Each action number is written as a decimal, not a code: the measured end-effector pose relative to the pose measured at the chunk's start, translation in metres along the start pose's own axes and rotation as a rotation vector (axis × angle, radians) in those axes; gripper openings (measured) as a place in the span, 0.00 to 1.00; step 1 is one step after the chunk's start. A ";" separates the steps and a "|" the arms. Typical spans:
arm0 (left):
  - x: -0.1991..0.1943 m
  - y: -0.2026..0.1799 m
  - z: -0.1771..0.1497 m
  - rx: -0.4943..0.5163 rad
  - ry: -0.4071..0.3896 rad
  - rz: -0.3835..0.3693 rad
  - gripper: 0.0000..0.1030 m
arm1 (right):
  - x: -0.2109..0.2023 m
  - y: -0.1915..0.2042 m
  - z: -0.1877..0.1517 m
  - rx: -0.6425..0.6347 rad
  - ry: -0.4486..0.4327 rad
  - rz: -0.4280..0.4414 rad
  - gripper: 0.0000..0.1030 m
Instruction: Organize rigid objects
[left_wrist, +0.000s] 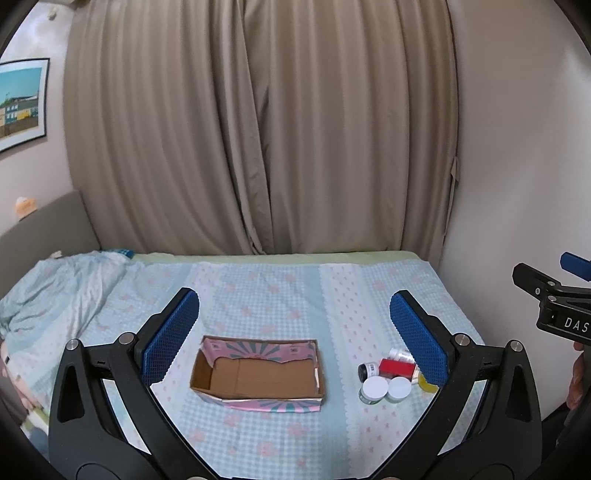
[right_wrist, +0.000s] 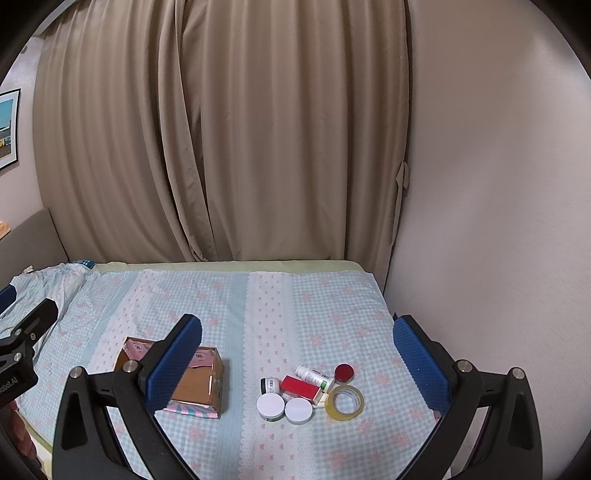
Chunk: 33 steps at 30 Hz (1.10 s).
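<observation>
Both claws, left claw (left_wrist: 293, 339) and right claw (right_wrist: 297, 363), hang spread apart and empty above the bed (right_wrist: 258, 306). The cardboard box (left_wrist: 258, 373) sits empty at left; the jars, bottles and tape cluster (right_wrist: 310, 391) lies right. Sorting appears unstarted; next, grasp one item.

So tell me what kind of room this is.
Most likely a bedroom: the work surface is a bed under a patterned sheet, with a padded headboard at one end and drawn beige curtains behind.
</observation>
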<state>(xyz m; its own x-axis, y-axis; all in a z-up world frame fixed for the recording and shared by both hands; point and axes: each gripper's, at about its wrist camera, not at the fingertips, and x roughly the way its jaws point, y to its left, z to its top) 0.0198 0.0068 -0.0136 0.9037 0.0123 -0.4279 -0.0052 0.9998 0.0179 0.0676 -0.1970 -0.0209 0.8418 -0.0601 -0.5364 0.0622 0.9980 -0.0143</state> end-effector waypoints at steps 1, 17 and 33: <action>0.000 -0.001 0.000 0.003 0.000 -0.001 1.00 | 0.000 0.000 0.000 0.000 0.000 -0.001 1.00; 0.008 -0.001 0.004 -0.003 0.014 -0.002 1.00 | 0.002 0.001 0.002 0.000 0.016 0.009 1.00; 0.117 -0.076 -0.074 0.069 0.322 -0.131 1.00 | 0.074 -0.071 -0.039 0.020 0.258 -0.036 1.00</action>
<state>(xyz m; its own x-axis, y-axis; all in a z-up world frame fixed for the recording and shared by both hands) 0.0939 -0.0668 -0.1322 0.7137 -0.1009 -0.6931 0.1407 0.9901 0.0007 0.1047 -0.2719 -0.0930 0.6746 -0.0853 -0.7332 0.1019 0.9946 -0.0219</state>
